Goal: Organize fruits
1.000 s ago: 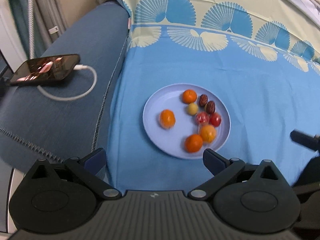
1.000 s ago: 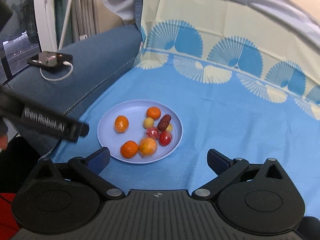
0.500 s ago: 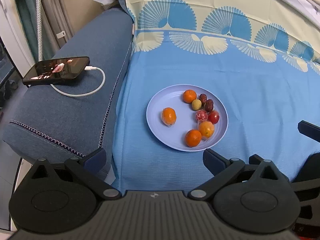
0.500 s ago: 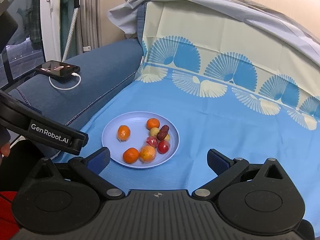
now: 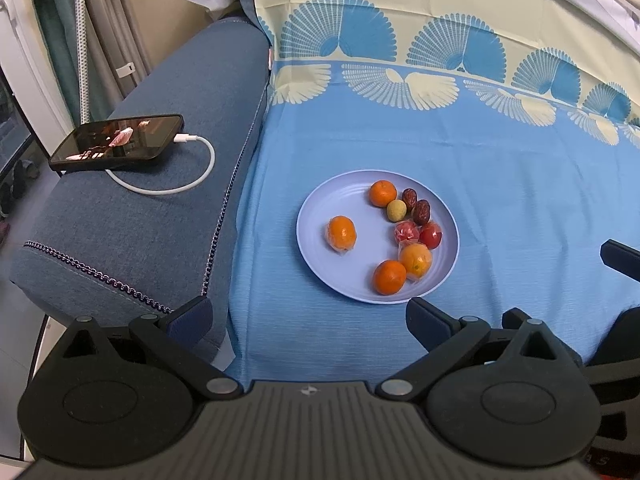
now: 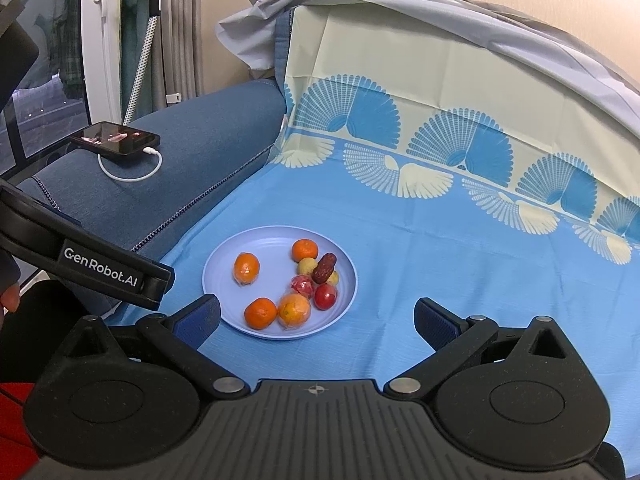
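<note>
Sitting on a pale blue plate, mixed fruits, some plastic-wrapped; left hand-held gripper released, right hand-held gripper released

Your left gripper is matte black plastic: a ribbed grey-black centre plate with a small round emblem, flanked by two large round housings with recessed discs. Silver pivot screws sit at the inner ends of the angled link arms and smaller ones on the triangular brackets. Its fingers carry dark blue pads.

Your right gripper has the same build, with finely speckled plastic and textured blue pads. From the right wrist view, the side of the left tool reads "GenRobot.AI" in white. A fingertip of bare skin shows at the left edge, with red fabric below it.
</note>
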Demonstrator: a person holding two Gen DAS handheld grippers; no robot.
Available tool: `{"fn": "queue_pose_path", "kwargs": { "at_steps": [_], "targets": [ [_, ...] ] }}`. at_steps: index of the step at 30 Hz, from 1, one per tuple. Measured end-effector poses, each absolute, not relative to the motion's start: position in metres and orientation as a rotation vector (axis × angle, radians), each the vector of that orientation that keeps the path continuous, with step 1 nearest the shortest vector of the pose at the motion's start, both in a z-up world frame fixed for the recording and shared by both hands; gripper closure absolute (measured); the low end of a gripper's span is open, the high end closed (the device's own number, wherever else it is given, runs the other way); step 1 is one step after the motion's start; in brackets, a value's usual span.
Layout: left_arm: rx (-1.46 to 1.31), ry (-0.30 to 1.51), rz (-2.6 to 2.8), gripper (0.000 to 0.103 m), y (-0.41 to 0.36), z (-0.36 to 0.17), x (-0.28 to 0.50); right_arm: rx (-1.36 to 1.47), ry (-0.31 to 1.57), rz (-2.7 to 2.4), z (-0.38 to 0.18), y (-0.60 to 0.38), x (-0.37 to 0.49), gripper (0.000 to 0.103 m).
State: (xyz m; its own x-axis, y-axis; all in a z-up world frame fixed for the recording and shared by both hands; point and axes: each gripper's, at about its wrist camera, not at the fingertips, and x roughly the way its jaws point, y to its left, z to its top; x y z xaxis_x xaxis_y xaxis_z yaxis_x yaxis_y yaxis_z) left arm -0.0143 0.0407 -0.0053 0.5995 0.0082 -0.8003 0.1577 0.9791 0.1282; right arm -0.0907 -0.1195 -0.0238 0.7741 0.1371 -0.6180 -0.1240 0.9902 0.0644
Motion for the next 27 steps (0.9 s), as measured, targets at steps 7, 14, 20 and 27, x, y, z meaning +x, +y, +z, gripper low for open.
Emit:
{"fn": "queue_pose_path", "kwargs": {
  "at_steps": [7,14,20,27],
  "targets": [
    [0.193,0.929,-0.077,0.0,0.0416,-0.0068,-0.0128,0.019,0.671,0.14,-0.0236,-0.1189,-0.0902,0.001],
    [0.209,0.926,-0.077,0.0,0.0385,-0.0077,-0.0143,0.025,0.676,0.137,-0.0245,-0.1199,-0.0903,0.001],
    [0.215,0.967,-0.083,0.0,0.0371,-0.0136,-0.0121,0.031,0.681,0.131,-0.0252,-0.1209,-0.0901,0.001],
    [0.209,0.949,-0.068,0.0,0.0377,-0.0116,-0.0133,0.033,0.681,0.13,-0.0251,-0.1215,-0.0898,0.001]
  ]
}}
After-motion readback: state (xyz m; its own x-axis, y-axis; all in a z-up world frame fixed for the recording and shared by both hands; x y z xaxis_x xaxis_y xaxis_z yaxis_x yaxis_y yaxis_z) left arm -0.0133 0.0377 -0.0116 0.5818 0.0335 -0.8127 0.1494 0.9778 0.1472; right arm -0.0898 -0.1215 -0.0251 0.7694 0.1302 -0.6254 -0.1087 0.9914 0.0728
